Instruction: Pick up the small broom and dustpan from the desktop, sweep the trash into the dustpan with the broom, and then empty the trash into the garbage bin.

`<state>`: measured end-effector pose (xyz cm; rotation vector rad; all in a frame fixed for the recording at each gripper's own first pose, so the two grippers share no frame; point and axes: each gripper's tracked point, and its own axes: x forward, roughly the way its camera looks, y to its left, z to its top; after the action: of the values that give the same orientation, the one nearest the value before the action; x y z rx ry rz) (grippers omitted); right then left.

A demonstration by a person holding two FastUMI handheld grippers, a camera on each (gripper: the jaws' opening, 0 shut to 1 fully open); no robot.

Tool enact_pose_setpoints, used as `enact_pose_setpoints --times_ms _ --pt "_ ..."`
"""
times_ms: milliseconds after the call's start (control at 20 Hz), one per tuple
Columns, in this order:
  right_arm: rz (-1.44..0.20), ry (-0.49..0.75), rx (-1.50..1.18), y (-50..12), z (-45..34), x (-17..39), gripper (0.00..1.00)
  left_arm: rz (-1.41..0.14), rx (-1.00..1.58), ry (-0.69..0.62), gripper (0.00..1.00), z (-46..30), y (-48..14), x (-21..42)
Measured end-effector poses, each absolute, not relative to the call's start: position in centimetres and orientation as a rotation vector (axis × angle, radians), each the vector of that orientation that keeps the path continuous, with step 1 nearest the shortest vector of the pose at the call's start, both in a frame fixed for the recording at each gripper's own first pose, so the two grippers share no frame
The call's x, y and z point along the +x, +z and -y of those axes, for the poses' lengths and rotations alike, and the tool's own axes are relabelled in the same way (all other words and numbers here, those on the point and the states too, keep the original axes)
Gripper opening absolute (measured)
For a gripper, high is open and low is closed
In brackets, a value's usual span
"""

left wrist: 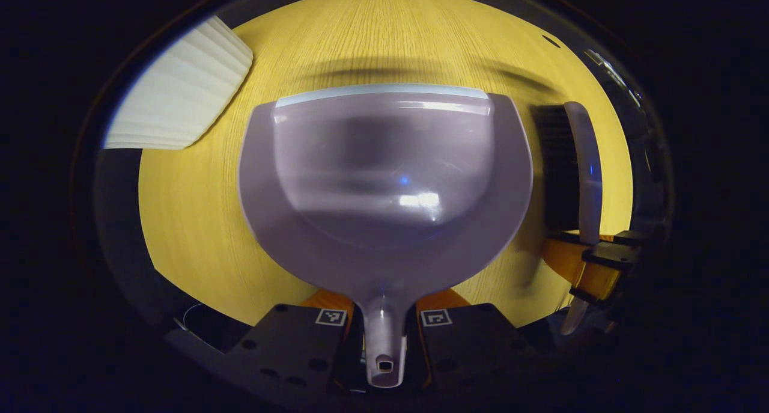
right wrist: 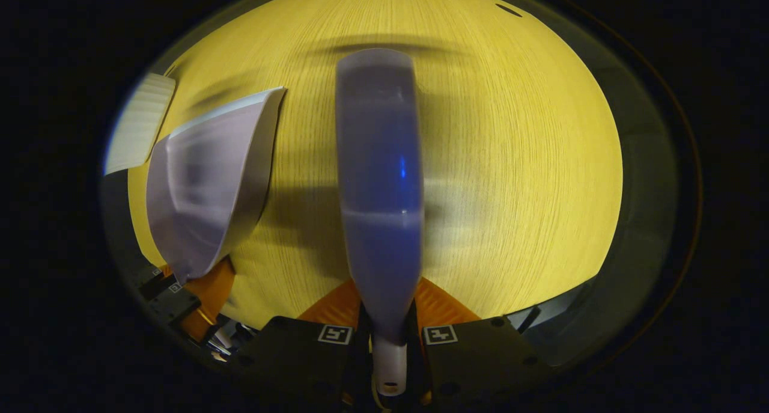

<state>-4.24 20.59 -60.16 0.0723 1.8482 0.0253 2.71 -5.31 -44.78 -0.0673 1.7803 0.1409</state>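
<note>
Dustpan [left wrist: 384, 178] and broom [right wrist: 379, 184] gripped, level.

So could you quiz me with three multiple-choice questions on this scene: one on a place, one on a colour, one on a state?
1. Where is the broom in the left gripper view?
A. right of the dustpan
B. inside the dustpan
C. under the dustpan

2. What colour is the desktop?
A. white
B. yellow wood grain
C. grey

3. What is the left gripper doing?
A. open and empty
B. shut on the dustpan's handle
C. shut on the broom

Answers:
1 A: the broom stands beside the dustpan, to its right.
2 B: yellow grain surrounds both tools.
3 B: both fingers close on the handle's sides.
</note>
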Motion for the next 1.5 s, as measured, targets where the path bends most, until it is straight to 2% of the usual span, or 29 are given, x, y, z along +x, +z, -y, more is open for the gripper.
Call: enact_pose_setpoints --times_ms 50,100,150,200,250,350,400,450,500,600,650,700,950,1100,1350,1500 --pt "-1.847 0.031 0.060 -60.1 -20.5 -4.3 0.30 -1.783 -0.070 0.138 0.30 5.3 -44.7 2.7" --pt "-1.846 0.034 0.051 -60.0 -20.4 -4.3 0.26 -1.797 -0.076 0.132 0.31 5.4 -44.9 2.5" --pt "-1.849 0.032 0.044 -59.9 -20.3 -4.4 0.32 -1.803 -0.082 0.111 0.30 5.7 -44.8 2.5" --pt "-1.847 0.024 0.030 -59.8 -20.0 -4.3 0.34 -1.798 -0.090 0.091 0.32 6.0 -44.7 2.8" --pt "-1.840 0.027 0.034 -59.8 -20.1 -4.2 0.47 -1.791 -0.096 0.083 0.36 6.4 -44.7 2.8" --pt "-1.852 0.034 0.036 -59.7 -20.1 -4.6 0.47 -1.805 -0.112 0.078 0.66 7.0 -44.2 2.4" --pt "-1.853 0.035 0.038 -59.6 -20.1 -4.7 0.54 -1.818 -0.121 0.075 0.75 7.2 -44.1 2.1" --pt "-1.851 0.034 0.042 -59.3 -20.1 -4.8 0.77 -1.833 -0.129 0.069 0.75 7.5 -44.1 1.7" --pt "-1.846 0.032 0.047 -59.2 -20.1 -4.7 1.00 -1.841 -0.138 0.065 0.82 7.8 -44.0 1.3" --pt "-1.831 0.035 0.054 -59.0 -20.0 -4.6 0.99 -1.832 -0.141 0.072 0.84 7.7 -43.6 1.1" --pt "-1.826 0.035 0.061 -58.6 -20.0 -4.6 0.92 -1.825 -0.135 0.071 0.84 7.7 -43.2 1.0" --pt "-1.819 0.035 0.070 -58.3 -20.0 -4.6 0.99 -1.815 -0.125 0.064 0.84 7.7 -42.8 1.0" --pt "-1.739 0.096 0.119 -55.0 -20.5 -4.5 0.99 -1.727 0.006 -0.012 0.84 7.3 -39.4 0.7" --pt "-1.658 0.113 0.130 -52.1 -20.2 -5.0 0.99 -1.617 0.079 -0.010 0.84 6.7 -36.8 1.2" --pt "-1.449 0.126 0.155 -44.9 -19.4 -4.6 0.99 -1.402 0.045 -0.024 0.84 7.0 -31.4 0.6" --pt "-1.238 0.102 0.157 -38.7 -18.4 -3.4 0.99 -1.249 0.102 -0.063 0.84 7.2 -27.2 -0.2"
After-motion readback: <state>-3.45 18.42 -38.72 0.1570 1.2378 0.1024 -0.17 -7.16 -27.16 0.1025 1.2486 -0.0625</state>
